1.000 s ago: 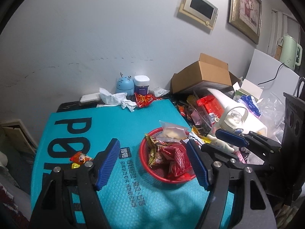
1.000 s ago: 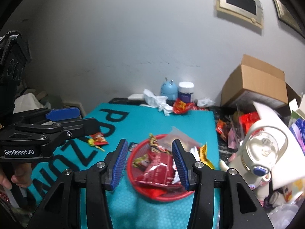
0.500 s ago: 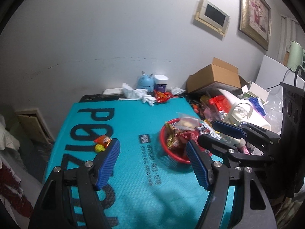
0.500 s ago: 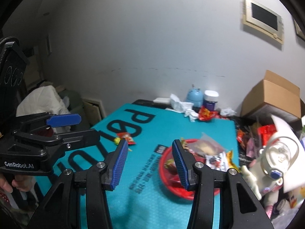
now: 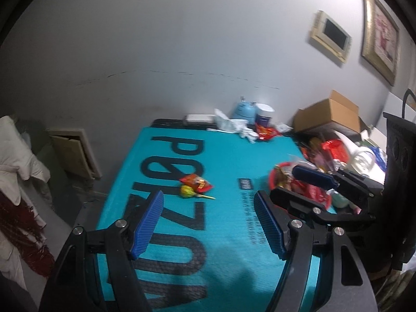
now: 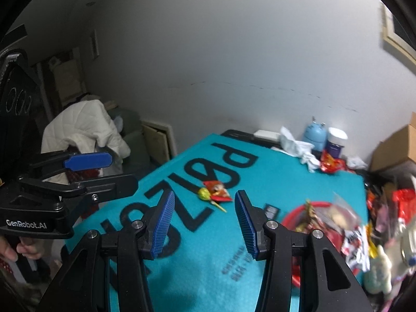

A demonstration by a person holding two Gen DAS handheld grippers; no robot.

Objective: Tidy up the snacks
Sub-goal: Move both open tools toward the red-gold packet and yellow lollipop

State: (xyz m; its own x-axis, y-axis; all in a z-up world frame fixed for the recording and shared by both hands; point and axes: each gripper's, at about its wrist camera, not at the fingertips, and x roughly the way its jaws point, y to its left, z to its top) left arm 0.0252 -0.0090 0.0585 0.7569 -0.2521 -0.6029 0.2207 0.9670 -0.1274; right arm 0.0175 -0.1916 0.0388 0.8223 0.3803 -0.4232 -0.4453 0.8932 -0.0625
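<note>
A small red snack packet [image 5: 196, 182] [image 6: 218, 191] and a yellow-green lollipop [image 5: 187, 191] [image 6: 205, 194] lie together on the teal mat [image 5: 221, 163] [image 6: 273, 182]. A red basket [image 5: 276, 176] [image 6: 293, 214] heaped with snack packets sits at the mat's right side. My left gripper [image 5: 208, 223] is open and empty, above the mat short of the packet. My right gripper [image 6: 202, 223] is open and empty, also short of the packet. Each gripper shows in the other's view: the right [image 5: 312, 179], the left [image 6: 88, 161].
At the mat's far edge stand a light blue gadget [image 5: 243, 109] [image 6: 315, 132], a dark jar [image 5: 264, 115] [image 6: 335, 141], crumpled tissue [image 5: 231, 124] and a red wrapper [image 5: 266, 132]. A cardboard box [image 5: 330, 114] and cluttered packets fill the right. A white jacket [image 6: 83, 127] hangs left.
Both grippers have pulled back and swung left, away from the red basket. The loose red packet and lollipop now lie ahead of both grippers. Both stay open.
</note>
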